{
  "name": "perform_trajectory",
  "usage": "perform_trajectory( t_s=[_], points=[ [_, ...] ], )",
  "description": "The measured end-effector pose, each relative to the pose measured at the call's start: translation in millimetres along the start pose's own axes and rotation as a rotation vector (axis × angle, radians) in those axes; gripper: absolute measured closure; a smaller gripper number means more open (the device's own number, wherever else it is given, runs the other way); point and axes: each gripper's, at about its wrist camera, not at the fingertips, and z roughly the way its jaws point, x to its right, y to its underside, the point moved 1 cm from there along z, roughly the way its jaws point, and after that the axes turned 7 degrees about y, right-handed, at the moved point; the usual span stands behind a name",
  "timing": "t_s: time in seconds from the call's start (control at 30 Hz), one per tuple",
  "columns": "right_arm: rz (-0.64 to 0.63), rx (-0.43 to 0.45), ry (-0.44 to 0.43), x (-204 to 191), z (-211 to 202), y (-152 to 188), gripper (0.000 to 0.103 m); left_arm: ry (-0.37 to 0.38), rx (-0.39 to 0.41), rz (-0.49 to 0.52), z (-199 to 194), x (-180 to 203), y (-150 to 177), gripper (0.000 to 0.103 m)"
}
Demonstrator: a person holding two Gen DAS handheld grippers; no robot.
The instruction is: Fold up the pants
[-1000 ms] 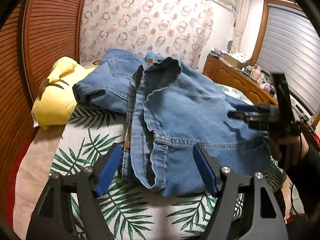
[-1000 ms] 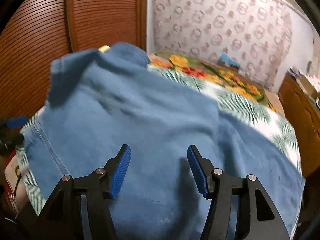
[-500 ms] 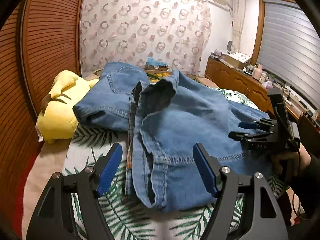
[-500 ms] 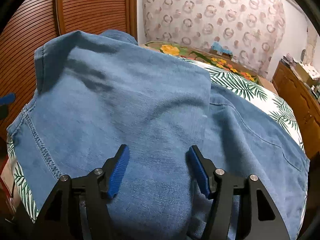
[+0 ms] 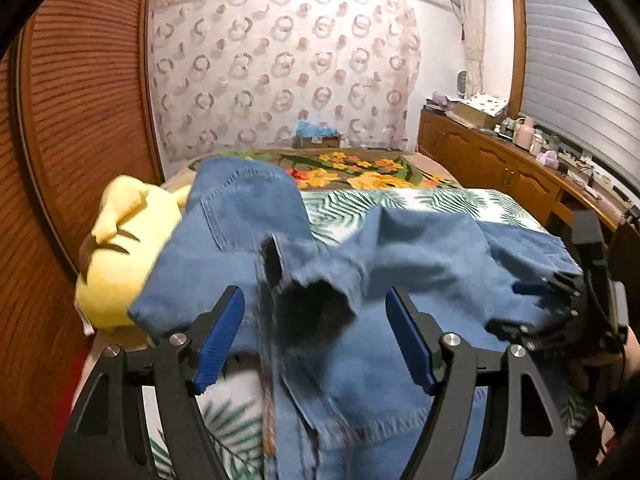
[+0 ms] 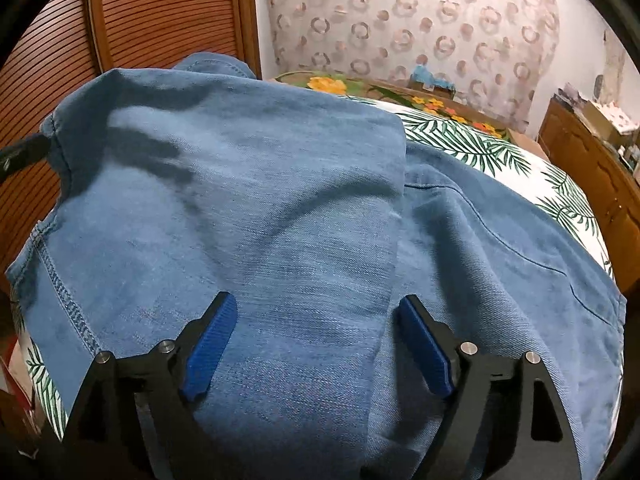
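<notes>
Matt blue denim pants (image 6: 280, 208), weave showing, seams stitched. Soft yellow plush toy (image 5: 120, 248) beside them; ribbed wooden panels (image 5: 80, 120) gleaming faintly.

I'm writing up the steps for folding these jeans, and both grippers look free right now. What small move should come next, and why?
Probably smooth the folded-over layer flat. The jeans lie on the bed with one layer doubled over another, its surface rippled. The right gripper is opening just above the denim, gripping nothing; the left gripper is open beside a rumpled, standing edge, which it could press down.
</notes>
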Motion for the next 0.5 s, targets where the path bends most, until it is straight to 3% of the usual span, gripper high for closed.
perform_trajectory(
  t_s=[0.33,0.5],
  points=[
    [-0.003,0.002,0.003,1,-1,-3,0.019,-0.109,-0.019,-0.006,29,-30,-22,0.028],
    [-0.003,0.003,0.004,1,-1,-4,0.019,-0.128,-0.044,-0.024,42,-41,-24,0.028]
  ],
)
